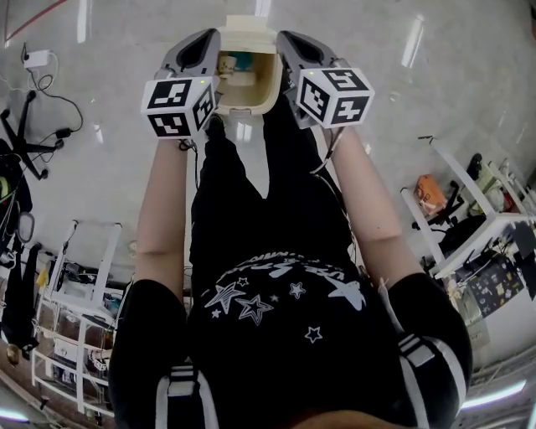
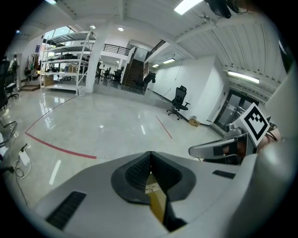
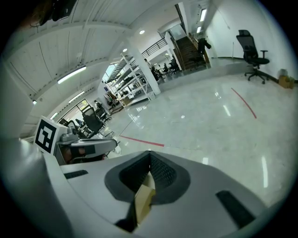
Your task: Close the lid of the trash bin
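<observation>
In the head view a cream trash bin stands on the floor beyond the person's feet, its top open with items inside. Its lid is raised at the far side. My left gripper lies along the bin's left side and my right gripper along its right. In the left gripper view the left gripper has its jaws together on a thin cream panel, apparently the lid's edge. The right gripper clamps a matching cream panel.
The person's black-clad legs stand just behind the bin. White shelving is at the lower left. A white table stands at the right. A chair base and a cable with adapter lie at the left.
</observation>
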`<action>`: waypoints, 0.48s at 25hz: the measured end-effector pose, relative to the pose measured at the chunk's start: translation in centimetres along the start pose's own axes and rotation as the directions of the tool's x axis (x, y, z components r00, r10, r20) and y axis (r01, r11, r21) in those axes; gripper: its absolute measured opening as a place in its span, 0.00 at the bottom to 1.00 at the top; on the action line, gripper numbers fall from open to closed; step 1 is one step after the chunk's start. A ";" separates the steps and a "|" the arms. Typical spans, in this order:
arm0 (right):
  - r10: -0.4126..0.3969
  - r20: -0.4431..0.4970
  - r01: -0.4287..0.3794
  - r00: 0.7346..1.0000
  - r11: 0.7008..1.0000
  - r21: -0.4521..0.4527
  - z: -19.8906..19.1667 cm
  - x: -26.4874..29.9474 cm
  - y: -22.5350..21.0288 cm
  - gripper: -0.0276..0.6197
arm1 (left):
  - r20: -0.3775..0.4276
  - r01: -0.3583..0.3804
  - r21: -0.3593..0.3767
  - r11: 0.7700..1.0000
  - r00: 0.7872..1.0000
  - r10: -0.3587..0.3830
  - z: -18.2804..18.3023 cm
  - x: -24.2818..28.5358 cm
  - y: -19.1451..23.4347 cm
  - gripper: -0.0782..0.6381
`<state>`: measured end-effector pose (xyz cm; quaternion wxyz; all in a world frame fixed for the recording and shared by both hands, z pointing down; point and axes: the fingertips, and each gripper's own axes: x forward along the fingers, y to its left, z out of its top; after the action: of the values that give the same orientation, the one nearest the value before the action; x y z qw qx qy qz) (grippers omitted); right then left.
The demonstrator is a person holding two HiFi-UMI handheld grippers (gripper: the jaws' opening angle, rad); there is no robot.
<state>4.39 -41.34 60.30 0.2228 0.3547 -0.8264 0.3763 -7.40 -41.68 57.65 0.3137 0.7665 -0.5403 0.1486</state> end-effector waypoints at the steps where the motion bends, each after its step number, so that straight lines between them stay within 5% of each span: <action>1: 0.002 -0.016 -0.002 1.000 1.000 0.006 -0.7 -0.2 0.1 0.05 | -0.006 0.000 -0.003 1.000 1.000 -0.001 -0.4 -0.1 -0.2 0.12; 12: -0.035 -0.102 0.043 0.994 0.996 0.072 -8.4 -0.6 2.1 0.05 | -0.076 0.053 -0.023 0.998 0.996 -0.055 -6.2 -3.5 -1.9 0.12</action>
<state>4.05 -33.57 64.17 0.2584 0.3594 -0.7924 0.4197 -6.23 -34.65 59.76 0.3462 0.7712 -0.5085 0.1636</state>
